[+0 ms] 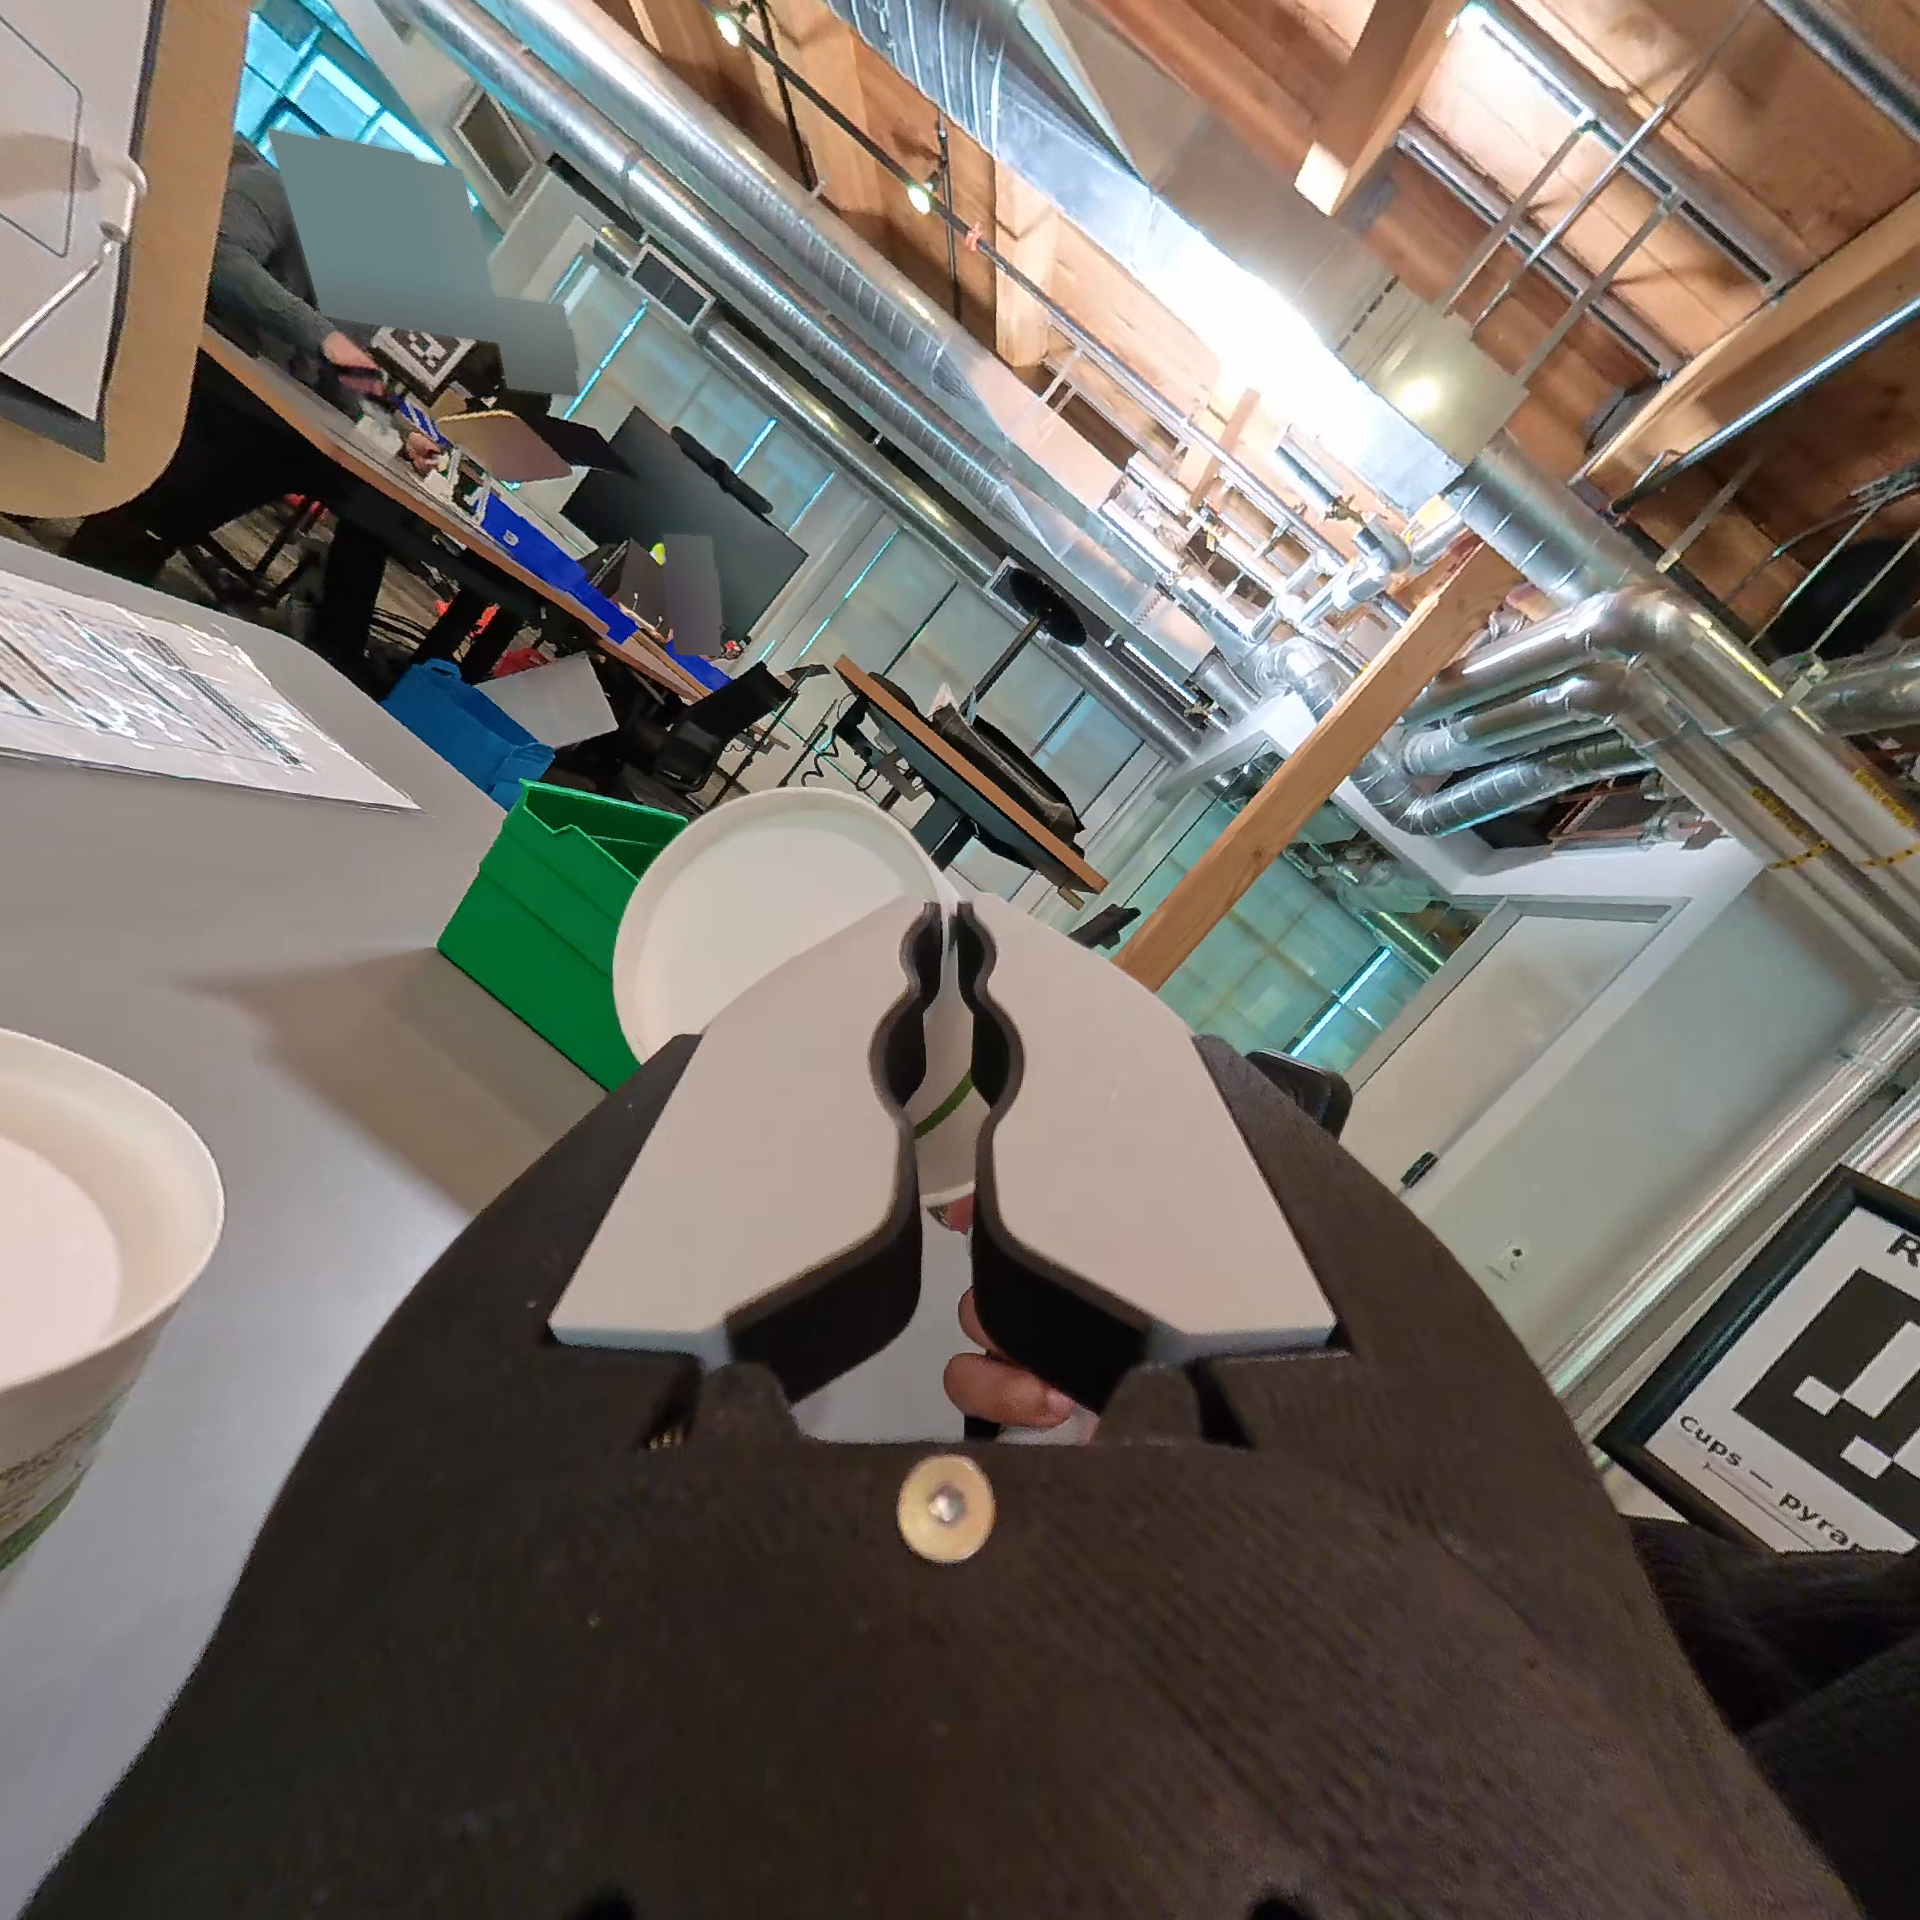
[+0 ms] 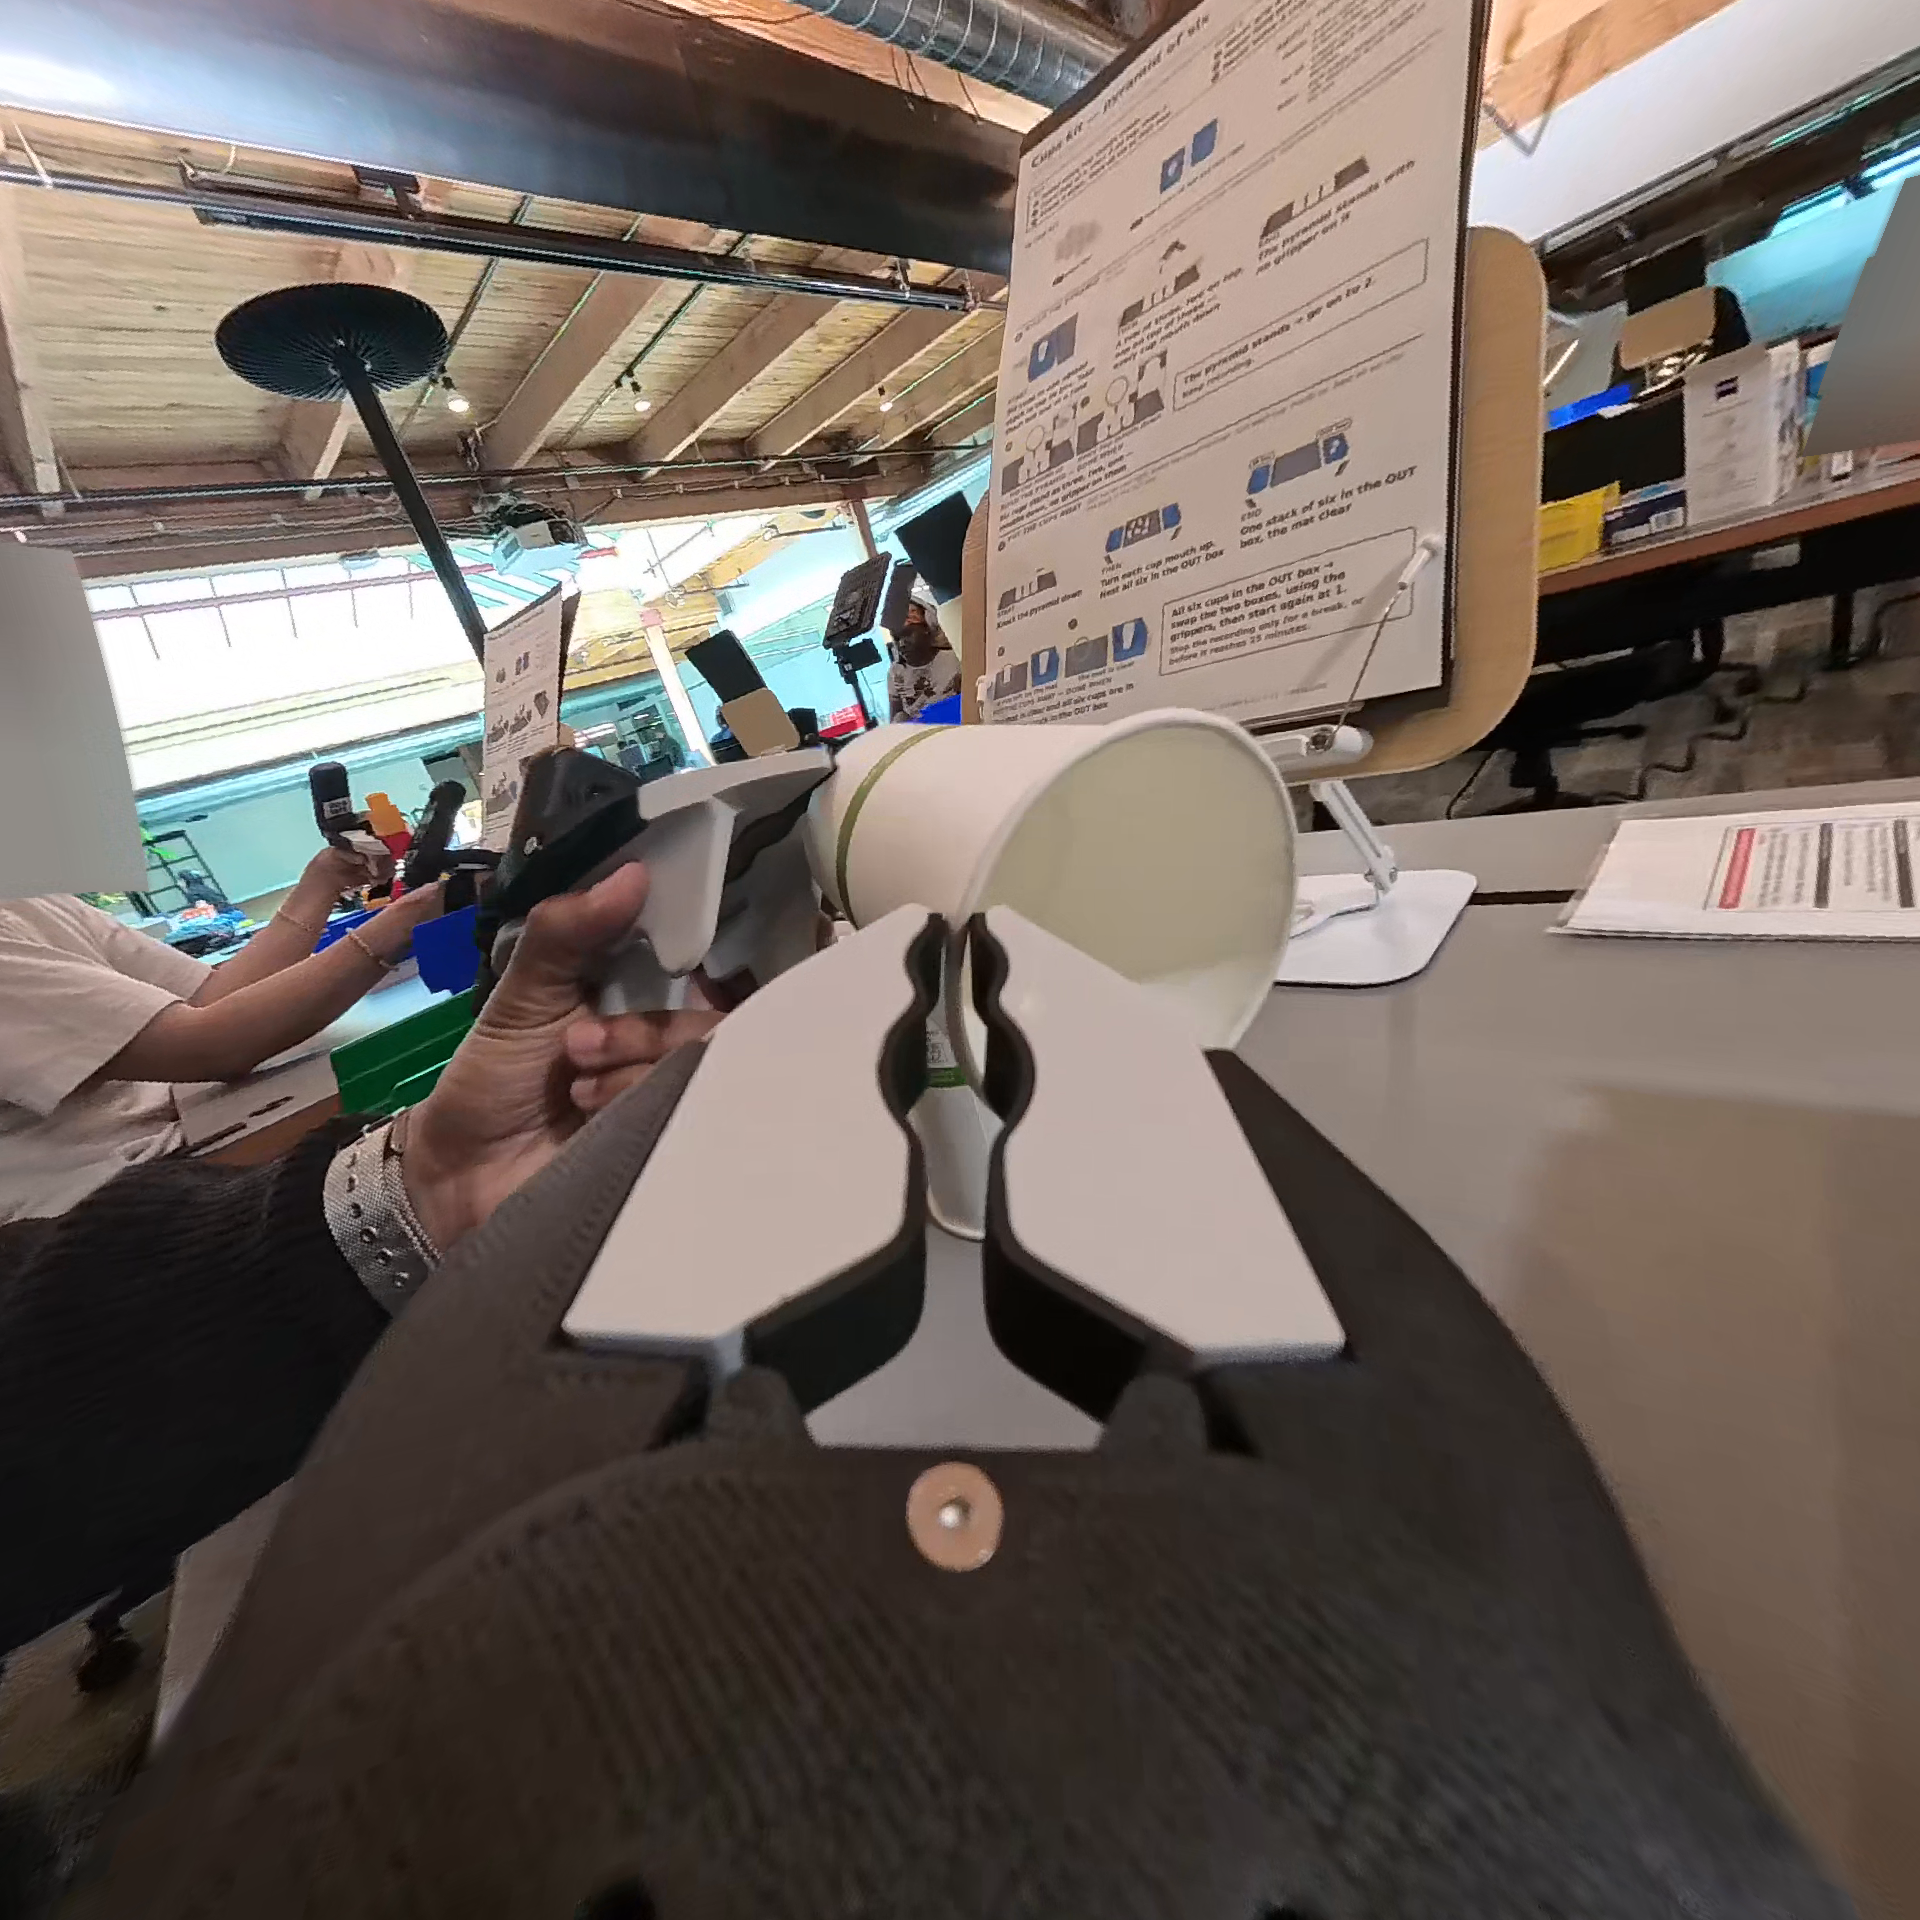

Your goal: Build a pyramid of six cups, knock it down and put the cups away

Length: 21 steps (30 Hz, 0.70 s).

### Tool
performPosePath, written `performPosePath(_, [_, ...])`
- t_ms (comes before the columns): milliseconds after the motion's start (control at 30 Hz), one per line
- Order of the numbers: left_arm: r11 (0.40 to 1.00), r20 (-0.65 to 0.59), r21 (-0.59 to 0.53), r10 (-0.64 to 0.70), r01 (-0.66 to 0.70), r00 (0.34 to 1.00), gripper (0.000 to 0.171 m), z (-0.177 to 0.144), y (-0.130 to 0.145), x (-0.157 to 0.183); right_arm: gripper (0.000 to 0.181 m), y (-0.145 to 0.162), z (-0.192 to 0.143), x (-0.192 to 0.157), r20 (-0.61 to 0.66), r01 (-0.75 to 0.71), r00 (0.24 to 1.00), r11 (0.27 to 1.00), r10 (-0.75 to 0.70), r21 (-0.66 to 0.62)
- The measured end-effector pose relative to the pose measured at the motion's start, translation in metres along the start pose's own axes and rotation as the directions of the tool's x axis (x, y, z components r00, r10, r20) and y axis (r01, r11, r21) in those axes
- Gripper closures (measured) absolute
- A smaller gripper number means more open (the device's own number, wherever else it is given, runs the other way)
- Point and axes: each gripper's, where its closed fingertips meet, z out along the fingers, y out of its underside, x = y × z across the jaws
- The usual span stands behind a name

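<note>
A white paper cup point(image 2: 1049, 831) with a green stripe is held on its side above the grey table point(image 2: 1610, 1143), mouth towards my right. My right gripper point(image 2: 958, 925) is shut on the near part of its rim. White paper wall with green print shows in the gap between the fingers; I cannot tell whose. My left gripper point(image 1: 951, 914) is shut at the cup's base end, and the round base point(image 1: 769, 925) shows past its tips. It also shows in the right wrist view point(image 2: 774, 821), held by a hand point(image 2: 520, 1049).
A second paper cup point(image 1: 73, 1226) stands at the lower left. A green bin point(image 1: 540, 914) sits off the table's far edge. An instruction board on a stand point(image 2: 1226, 364) and a paper sheet point(image 2: 1766, 873) are at the back. People work at other tables.
</note>
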Motion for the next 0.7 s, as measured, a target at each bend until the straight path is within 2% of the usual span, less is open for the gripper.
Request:
performPosePath(233, [1.0, 0.005, 0.0, 0.013, -0.013, 1.0, 0.168, -0.005, 0.001, -0.003, 0.178, -0.003, 0.001, -0.001, 0.029, 0.014, 1.0, 1.0, -0.013, -0.014])
performPosePath(267, [1.0, 0.03, 0.004, 0.02, -0.02, 0.999, 0.162, -0.006, 0.001, -0.006, 0.178, -0.003, 0.001, 0.002, 0.017, 0.021, 1.0, 1.0, -0.021, -0.013])
performPosePath(333, [0.998, 0.085, 0.011, 0.054, -0.055, 0.995, 0.139, -0.009, -0.002, -0.013, 0.178, -0.005, 0.0, 0.011, -0.017, 0.039, 0.999, 0.999, -0.039, -0.017])
performPosePath(500, [0.984, 0.149, -0.039, 0.178, -0.174, 0.973, 0.137, -0.017, -0.003, -0.016, 0.178, -0.01, -0.002, 0.032, -0.058, 0.104, 0.992, 0.99, -0.11, -0.1])
performPosePath(600, [0.965, 0.205, -0.089, 0.261, -0.248, 0.943, 0.137, -0.023, 0.002, -0.021, 0.178, -0.016, -0.001, 0.038, -0.057, 0.251, 0.962, 0.946, -0.267, -0.204])
performPosePath(700, [0.929, 0.279, -0.173, 0.365, -0.327, 0.888, 0.137, -0.031, 0.012, -0.033, 0.178, -0.035, -0.005, 0.052, -0.051, 0.477, 0.854, 0.818, -0.518, -0.322])
